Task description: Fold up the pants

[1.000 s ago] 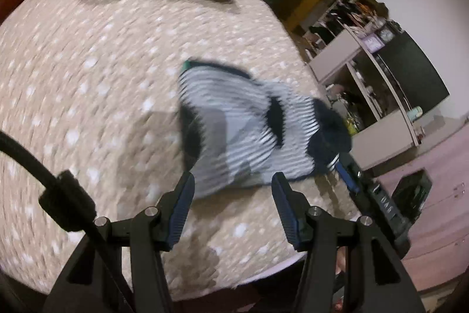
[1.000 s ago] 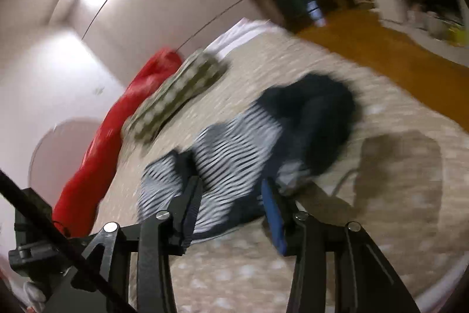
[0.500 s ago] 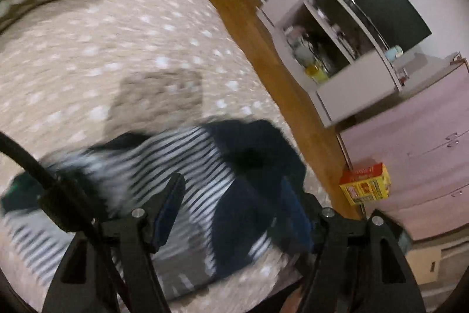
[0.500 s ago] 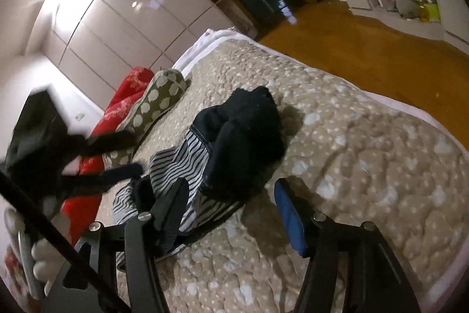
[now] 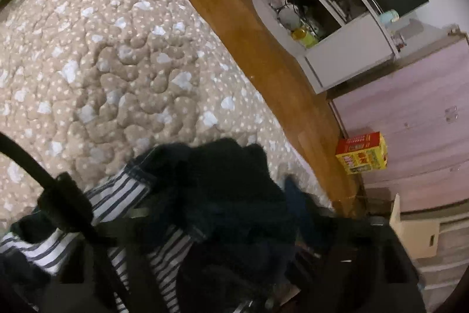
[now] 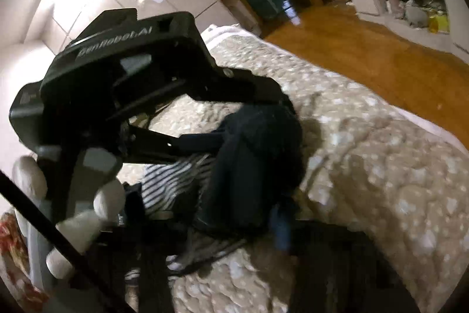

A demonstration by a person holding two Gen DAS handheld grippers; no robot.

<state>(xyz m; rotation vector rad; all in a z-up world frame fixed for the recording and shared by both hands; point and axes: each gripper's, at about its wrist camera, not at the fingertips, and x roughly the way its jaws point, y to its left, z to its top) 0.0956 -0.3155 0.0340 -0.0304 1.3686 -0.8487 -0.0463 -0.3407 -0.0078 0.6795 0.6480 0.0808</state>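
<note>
The pants [image 5: 228, 181] lie bunched near the bed's corner, a dark navy heap over a navy-and-white striped part [image 5: 117, 195]. My left gripper [image 5: 217, 207] is sunk in the heap. Its jaws are closing with dark cloth pressed between them, and a blue pad [image 5: 293, 195] shows at the cloth's right edge. In the right wrist view the left gripper [image 6: 255, 119] reaches in from the upper left onto the pants [image 6: 255, 166]. My right gripper [image 6: 208, 216] is closing on the near edge of the bundle, with striped and dark cloth between its fingers.
A beige spotted quilt [image 5: 117, 49] covers the bed, and its edge runs beside a wooden floor [image 5: 249, 19]. Beyond stand a white shelf unit [image 5: 322, 19], a red-and-yellow box [image 5: 362, 153] and a cardboard box [image 5: 416, 231]. A white-gloved hand [image 6: 108, 201] holds the left gripper.
The left gripper swung across and down onto the dark heap, entering the right wrist view. Both pairs of jaws widened, then narrowed around the cloth. The right gripper crept closer to the bundle.
</note>
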